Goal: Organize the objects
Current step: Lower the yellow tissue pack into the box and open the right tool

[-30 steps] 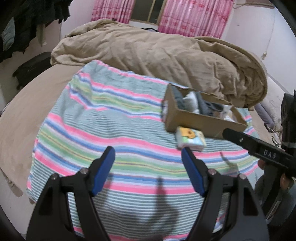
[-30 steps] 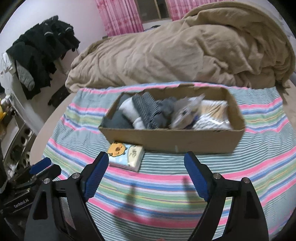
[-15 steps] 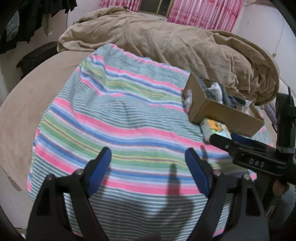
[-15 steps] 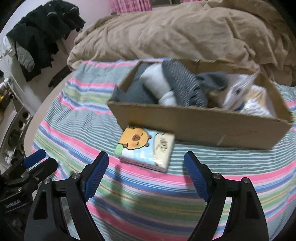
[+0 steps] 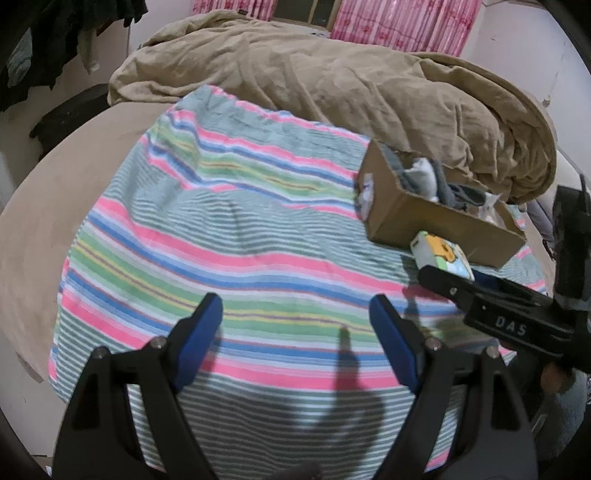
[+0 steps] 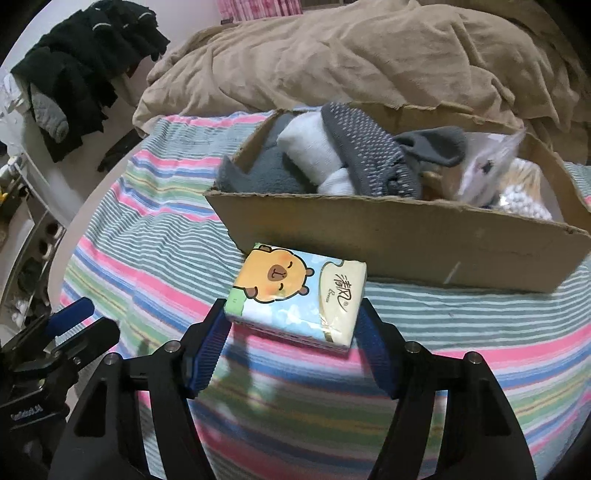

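A tissue pack (image 6: 295, 291) with an orange bear print lies on the striped blanket (image 6: 140, 221), just in front of a cardboard box (image 6: 406, 240) filled with socks (image 6: 365, 158) and small packets. My right gripper (image 6: 291, 332) is open, its blue pads on either side of the pack's near end. In the left wrist view the pack (image 5: 441, 254) and box (image 5: 424, 221) sit at the right, with the right gripper (image 5: 491, 299) reaching toward them. My left gripper (image 5: 295, 332) is open and empty above the blanket (image 5: 229, 251).
A crumpled tan duvet (image 5: 369, 85) is piled behind the box. Dark clothes (image 6: 85, 66) hang at the far left. The bed's tan edge (image 5: 40, 206) curves off at the left. Pink curtains (image 5: 402, 18) hang at the back wall.
My right gripper has moved forward and down until its pads flank the tissue pack. My left gripper has drifted left, so the box sits farther right in its view.
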`<state>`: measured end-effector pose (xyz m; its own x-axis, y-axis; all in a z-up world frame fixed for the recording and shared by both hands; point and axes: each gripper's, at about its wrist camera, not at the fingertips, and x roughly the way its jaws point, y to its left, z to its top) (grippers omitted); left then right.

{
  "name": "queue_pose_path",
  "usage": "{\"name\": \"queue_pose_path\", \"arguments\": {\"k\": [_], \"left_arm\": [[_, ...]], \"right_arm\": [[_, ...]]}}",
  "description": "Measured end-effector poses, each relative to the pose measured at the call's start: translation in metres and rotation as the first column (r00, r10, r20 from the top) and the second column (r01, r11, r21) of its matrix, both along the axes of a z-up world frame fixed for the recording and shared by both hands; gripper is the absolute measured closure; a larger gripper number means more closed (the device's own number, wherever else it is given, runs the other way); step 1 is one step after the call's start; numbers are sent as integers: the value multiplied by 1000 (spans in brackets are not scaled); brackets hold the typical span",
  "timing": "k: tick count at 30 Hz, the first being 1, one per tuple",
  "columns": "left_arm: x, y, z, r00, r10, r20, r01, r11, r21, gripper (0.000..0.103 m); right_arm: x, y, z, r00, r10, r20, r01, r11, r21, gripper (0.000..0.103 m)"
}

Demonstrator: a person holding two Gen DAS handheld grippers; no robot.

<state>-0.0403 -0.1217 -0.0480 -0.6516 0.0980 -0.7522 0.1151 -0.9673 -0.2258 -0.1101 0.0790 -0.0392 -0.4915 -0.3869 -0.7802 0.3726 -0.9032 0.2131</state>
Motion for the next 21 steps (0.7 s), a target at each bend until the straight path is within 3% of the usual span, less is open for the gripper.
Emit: {"name": "queue_pose_path", "arguments": {"k": [10, 21], "left_arm": [[-7, 33, 21, 999, -43, -30, 43, 999, -25, 20], [-30, 62, 41, 995, -75, -61, 72, 996, -50, 20]], "right_arm": [[10, 59, 41, 995, -70, -72, 67, 997, -36, 32], [-2, 114, 62, 982, -139, -130, 134, 990, -46, 32]]}}
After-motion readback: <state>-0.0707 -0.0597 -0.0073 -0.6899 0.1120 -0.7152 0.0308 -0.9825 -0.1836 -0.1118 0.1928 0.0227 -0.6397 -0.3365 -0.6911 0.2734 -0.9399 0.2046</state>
